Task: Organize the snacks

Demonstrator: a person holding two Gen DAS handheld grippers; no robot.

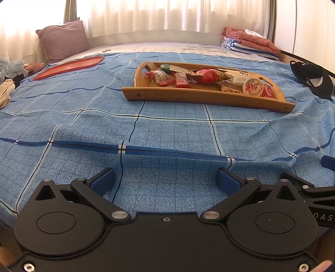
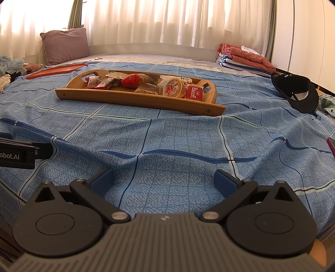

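Before me the bed [image 1: 167,129] wears a blue checked sheet. On it lie a wooden tray [image 1: 201,98] of snacks, a red tray [image 1: 69,66], a purple pillow [image 1: 62,40], folded towels [image 1: 249,45] and a black cap [image 2: 297,94].

A: The bedspread [image 1: 167,129] is blue, speckled, crossed by a grid of dark and pale lines. The tray [image 1: 205,98] in the upper middle is honey-brown wood.

B: Upper left, a flat orange-red tray [image 1: 69,66] and a mauve pillow [image 1: 62,40]. The curtains [image 1: 167,14] are cream.

A: On the wooden tray, a red Biscoff packet [image 2: 194,92] with white lettering, and a red snack bag [image 2: 132,80].

B: At right, a black cap [image 2: 297,94]; behind it, salmon cloth on blue-and-white striped fabric [image 2: 240,62].

A: Both grippers: black bodies, blue pads [image 2: 102,180].
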